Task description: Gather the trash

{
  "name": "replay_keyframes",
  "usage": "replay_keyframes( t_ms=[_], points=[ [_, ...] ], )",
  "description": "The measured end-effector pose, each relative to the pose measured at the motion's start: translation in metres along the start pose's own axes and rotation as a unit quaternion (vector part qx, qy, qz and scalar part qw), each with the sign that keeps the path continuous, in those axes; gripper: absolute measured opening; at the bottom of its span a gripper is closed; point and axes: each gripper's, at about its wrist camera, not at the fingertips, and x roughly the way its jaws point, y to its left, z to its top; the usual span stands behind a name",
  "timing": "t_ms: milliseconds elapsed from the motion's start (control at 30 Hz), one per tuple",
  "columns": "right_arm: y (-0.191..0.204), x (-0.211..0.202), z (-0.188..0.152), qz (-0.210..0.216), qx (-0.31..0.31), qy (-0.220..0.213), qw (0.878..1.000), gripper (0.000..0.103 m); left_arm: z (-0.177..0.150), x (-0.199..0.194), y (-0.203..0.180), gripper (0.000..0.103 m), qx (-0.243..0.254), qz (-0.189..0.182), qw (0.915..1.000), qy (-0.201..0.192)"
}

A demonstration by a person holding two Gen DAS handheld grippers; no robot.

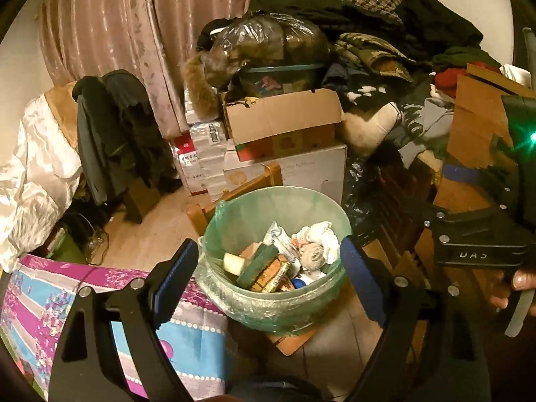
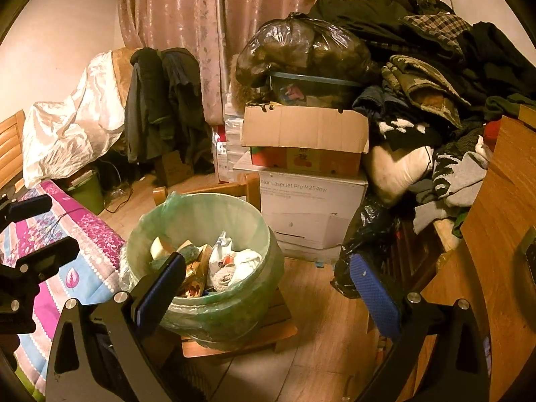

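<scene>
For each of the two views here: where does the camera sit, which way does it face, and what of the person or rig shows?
Left wrist: on the left gripper, angled down at the lined trash bin; its open blue-padded fingers frame the bin, and the right gripper's body with the hand holding it shows at the right edge.
Right wrist: on the right gripper, angled down, the bin left of centre; open fingers in front, the left gripper at the left edge.
Shared: bin, cardboard box, curtain.
</scene>
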Motion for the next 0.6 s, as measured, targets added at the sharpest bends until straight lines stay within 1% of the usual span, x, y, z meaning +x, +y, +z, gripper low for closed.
replay_keyframes(
  t_ms=[300,367,467,600],
  points=[
    [0.004,-0.008,0.002,0.003,0.009,-0.011,1.0,0.098,0.002,-0.001,0.011,0.083,-0.014,0.009,0.9999,0.002],
    [0.004,-0.008,0.003,0.002,0.007,-0.01,1.0,0.098,0.003,0.0,0.011,0.083,-0.011,0.004,0.9999,0.004],
    [0.005,-0.009,0.004,-0.001,0.003,-0.01,1.0,0.098,0.003,0.006,0.012,0.083,-0.019,-0.009,0.9994,0.026],
    [0.004,-0.009,0.004,-0.006,0.004,-0.009,1.0,0.098,0.003,0.007,0.013,0.083,-0.027,-0.016,0.9991,0.029]
  ],
)
